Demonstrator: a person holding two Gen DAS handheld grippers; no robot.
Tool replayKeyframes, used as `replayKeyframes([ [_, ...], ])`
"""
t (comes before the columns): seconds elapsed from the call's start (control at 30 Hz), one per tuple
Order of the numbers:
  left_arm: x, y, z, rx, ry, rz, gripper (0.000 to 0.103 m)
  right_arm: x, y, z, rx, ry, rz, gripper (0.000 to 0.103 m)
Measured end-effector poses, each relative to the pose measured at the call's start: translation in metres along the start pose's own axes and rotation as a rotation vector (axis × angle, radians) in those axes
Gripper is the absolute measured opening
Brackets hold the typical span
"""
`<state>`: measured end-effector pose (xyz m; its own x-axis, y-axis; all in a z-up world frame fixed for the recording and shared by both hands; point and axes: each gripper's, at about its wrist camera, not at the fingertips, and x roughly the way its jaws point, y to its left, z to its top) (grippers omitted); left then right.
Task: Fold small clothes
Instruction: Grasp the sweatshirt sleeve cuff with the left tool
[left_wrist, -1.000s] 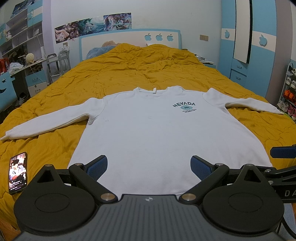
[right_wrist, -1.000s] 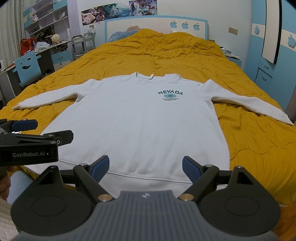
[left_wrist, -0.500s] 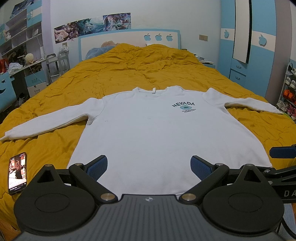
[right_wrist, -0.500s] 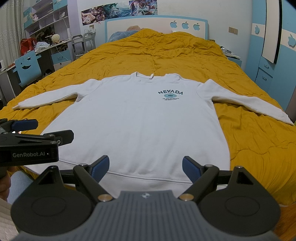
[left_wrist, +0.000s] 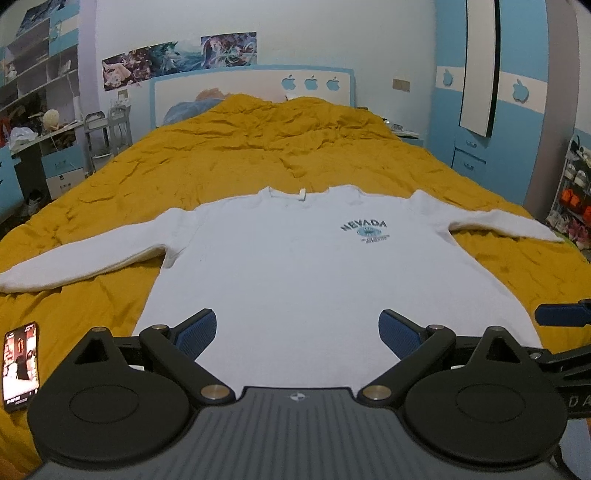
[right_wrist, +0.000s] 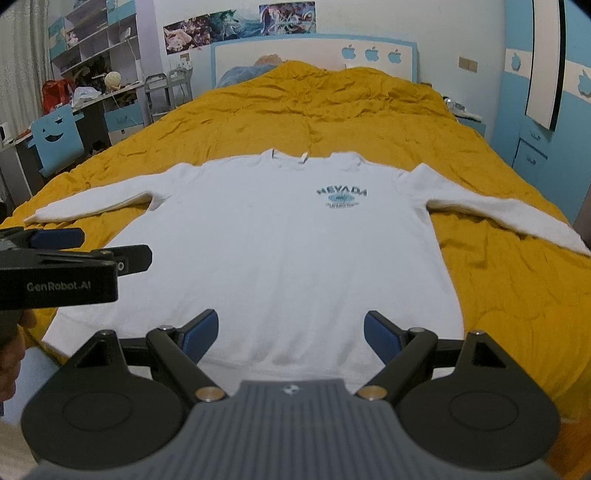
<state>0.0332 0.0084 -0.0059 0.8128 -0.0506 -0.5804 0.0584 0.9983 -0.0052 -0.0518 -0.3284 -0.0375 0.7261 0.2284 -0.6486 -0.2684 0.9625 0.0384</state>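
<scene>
Left wrist view shows the white long-sleeved sweatshirt with a teal NEVADA print (left_wrist: 325, 273) lying flat, front up, on the mustard-yellow quilted bedspread (left_wrist: 258, 155), collar at the far end, hem near, both sleeves stretched out left and right. Compared with the frames of the last second, almost nothing has moved: the garment lies the same and both tools hover at the near hem as before. Only the picture on the black smartphone (left_wrist: 20, 365), lying on the bedspread at the near left, has changed. So folding has not begun, by my reading; this looks like a pause before the first grasp. The left gripper (left_wrist: 297, 332) has its blue-padded jaws spread wide over the hem, pinching nothing. The right gripper (right_wrist: 291, 334) is likewise spread and empty, just right of its partner.
</scene>
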Motion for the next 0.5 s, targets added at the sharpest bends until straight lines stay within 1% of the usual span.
replayKeyframes([
  [0.07, 0.005, 0.005, 0.006, -0.013, -0.011, -0.005, 0.103, 0.003, -0.003, 0.005, -0.007, -0.037, 0.0, 0.082],
  [0.17, 0.011, 0.017, 0.015, -0.035, -0.038, -0.039, 0.103, 0.008, -0.01, 0.016, -0.02, -0.115, -0.012, 0.082],
  [0.23, 0.018, 0.026, 0.021, -0.048, -0.042, -0.025, 0.103, 0.015, -0.015, 0.023, -0.018, -0.144, -0.027, 0.082],
  [0.37, 0.036, 0.055, 0.032, -0.112, -0.047, 0.012, 0.103, 0.043, -0.024, 0.044, -0.008, -0.163, -0.043, 0.082],
  [0.47, 0.052, 0.092, 0.039, -0.218, -0.036, 0.035, 0.103, 0.066, -0.028, 0.058, 0.001, -0.154, -0.059, 0.082],
  [0.5, 0.058, 0.106, 0.041, -0.26, -0.031, 0.038, 0.103, 0.074, -0.031, 0.062, 0.01, -0.146, -0.051, 0.082],
])
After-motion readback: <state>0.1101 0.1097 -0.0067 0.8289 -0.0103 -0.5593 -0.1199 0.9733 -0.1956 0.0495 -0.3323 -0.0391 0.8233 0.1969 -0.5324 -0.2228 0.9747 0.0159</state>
